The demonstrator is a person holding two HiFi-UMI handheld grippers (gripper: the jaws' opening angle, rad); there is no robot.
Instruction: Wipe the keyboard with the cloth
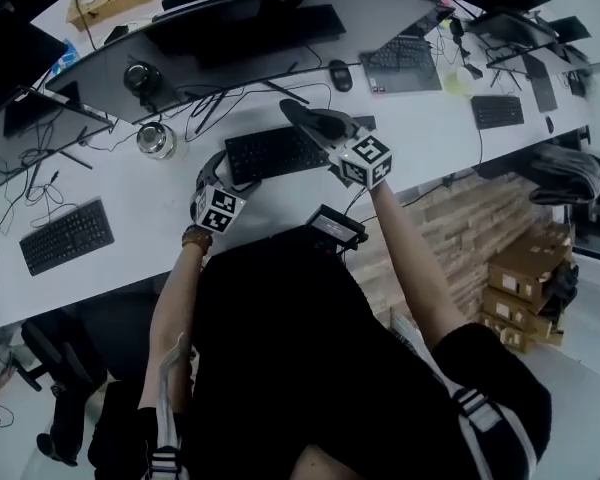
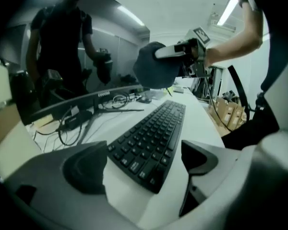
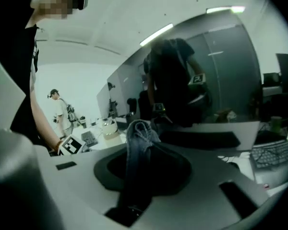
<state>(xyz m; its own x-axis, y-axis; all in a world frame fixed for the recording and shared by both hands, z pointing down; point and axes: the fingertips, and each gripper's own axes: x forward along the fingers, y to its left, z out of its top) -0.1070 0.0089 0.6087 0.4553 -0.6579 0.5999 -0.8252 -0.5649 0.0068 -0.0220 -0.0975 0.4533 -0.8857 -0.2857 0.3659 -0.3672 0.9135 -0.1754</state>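
- The left gripper (image 2: 143, 164) has its jaws wide open. They hold nothing.
- The near end of the black keyboard (image 2: 151, 133) lies between the left jaws. It is closer to the left jaw, and bare white desk (image 2: 177, 176) shows on the side of the other jaw.
- I cannot tell if the left jaws touch the keyboard.
- From the left jaws, the keyboard runs straight ahead and away across the desk.
- The right gripper (image 3: 144, 174) has its jaws closed tight on a dark blue cloth (image 3: 137, 143).
- The cloth is pinched low down between the right jaws. The rest of it sticks up past the tips in a crumpled bunch.
- Seen from the left jaws, the cloth is high up and ahead, over the far part of the keyboard. It does not seem to touch the keys.
- In the head view, the two grippers are at either end of the keyboard, left jaws at the left end and right jaws at the far right edge.
- Past the right jaws stands a big dark monitor (image 3: 201, 95).
- To the left of the right jaws, the marker cube (image 3: 69, 145) of the left gripper shows.
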